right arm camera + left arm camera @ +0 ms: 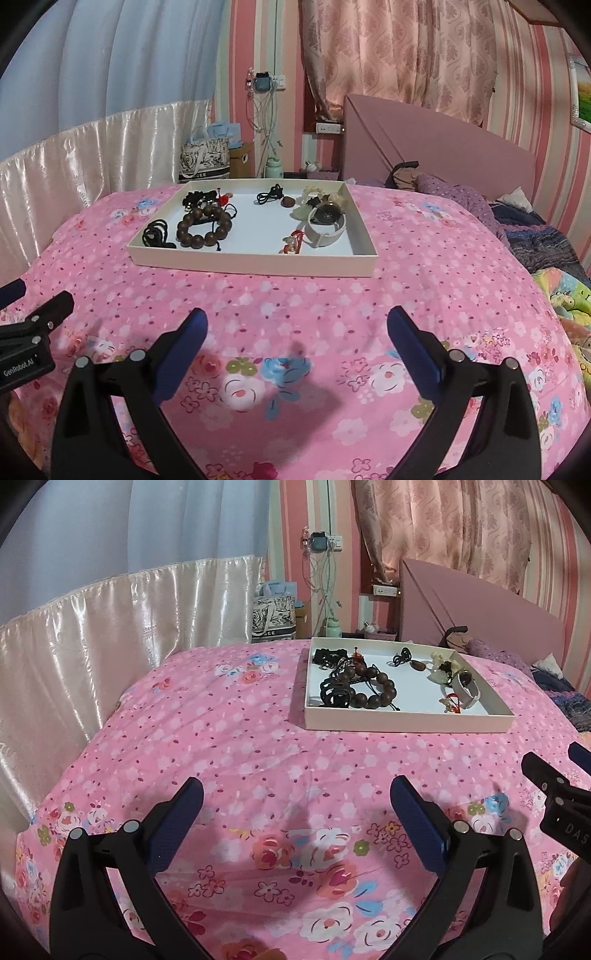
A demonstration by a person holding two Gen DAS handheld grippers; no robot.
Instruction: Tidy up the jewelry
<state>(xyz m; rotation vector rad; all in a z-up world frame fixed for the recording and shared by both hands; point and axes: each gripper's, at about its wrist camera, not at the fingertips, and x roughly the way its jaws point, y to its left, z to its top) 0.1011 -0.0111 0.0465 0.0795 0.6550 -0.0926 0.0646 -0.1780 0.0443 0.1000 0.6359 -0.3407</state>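
The left gripper (296,812) hangs with its jaws spread wide. The right gripper (296,339) is likewise agape, level beside it.
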